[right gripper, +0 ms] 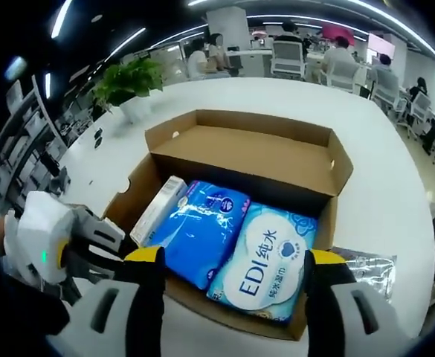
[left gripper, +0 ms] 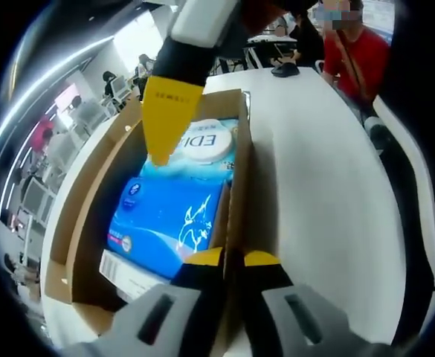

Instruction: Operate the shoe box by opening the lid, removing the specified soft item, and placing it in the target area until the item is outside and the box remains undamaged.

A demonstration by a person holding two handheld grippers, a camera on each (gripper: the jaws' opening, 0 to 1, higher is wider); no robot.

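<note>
Nearest in the left gripper view, the left gripper [left gripper: 233, 260] has its yellow-tipped jaws pinched on the near wall of the shoe box [left gripper: 237, 186], steadying it on the white table [left gripper: 321, 193]. The lid flap [right gripper: 258, 152] is already folded back, so the box stands open. In the right gripper view the right gripper [right gripper: 236, 271] hovers over the near end of the box with its jaws spread wide and nothing between them; in the left gripper view one of its yellow tips is down at the top edge of the blue tissue pack [left gripper: 169, 223].

Inside lie that blue pack, a paler EDI wipes pack [right gripper: 265, 268] beside it, touching, and a slim white carton [right gripper: 158, 208] wedged against the side wall. A potted plant [right gripper: 131, 82] stands further back on the table, with people at desks beyond.

The risk, I'd say, is the cardboard — a hard pinch by the left jaws could crease the wall, and pulling a tightly packed item might drag the box or tear its edge.

Which soft item is meant I cannot tell, and no target area is marked. A crinkled clear wrapper [right gripper: 366, 264] is half hidden behind the box.
</note>
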